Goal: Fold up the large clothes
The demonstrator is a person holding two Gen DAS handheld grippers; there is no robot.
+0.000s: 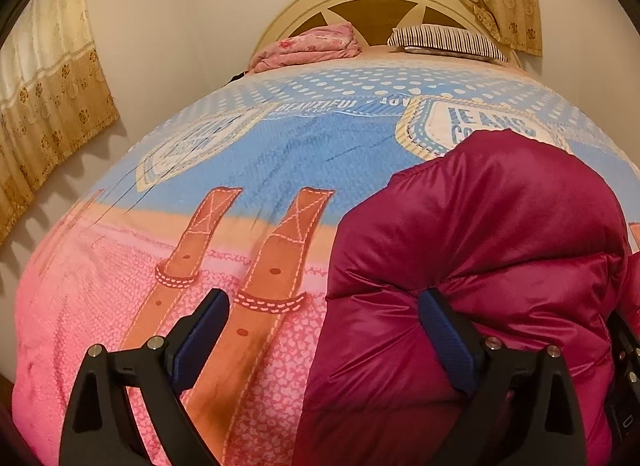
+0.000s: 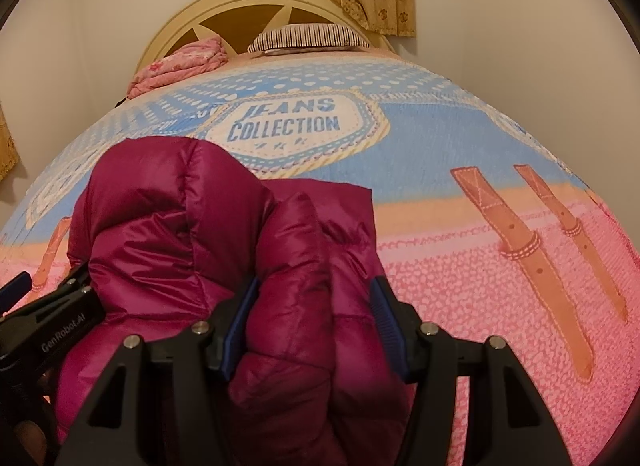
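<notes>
While the right gripper (image 2: 314, 326) pinches the bunched magenta puffer jacket (image 2: 192, 225), the left gripper (image 1: 324, 330) gapes.

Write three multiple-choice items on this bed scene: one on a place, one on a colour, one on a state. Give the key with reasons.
1. Where does the striped pillow lie?
A. by the headboard
B. on the jacket
C. on the floor

2. What colour is the puffer jacket?
A. blue
B. magenta
C. grey

3. What is the right tool doing?
A. closed on bare bedspread
C. pointing at the curtain
B. gripping a jacket fold

Key: 1 A, it sits at the bed's far end; 2 B, shiny magenta quilting; 3 B, both pads press into the fabric.
</notes>
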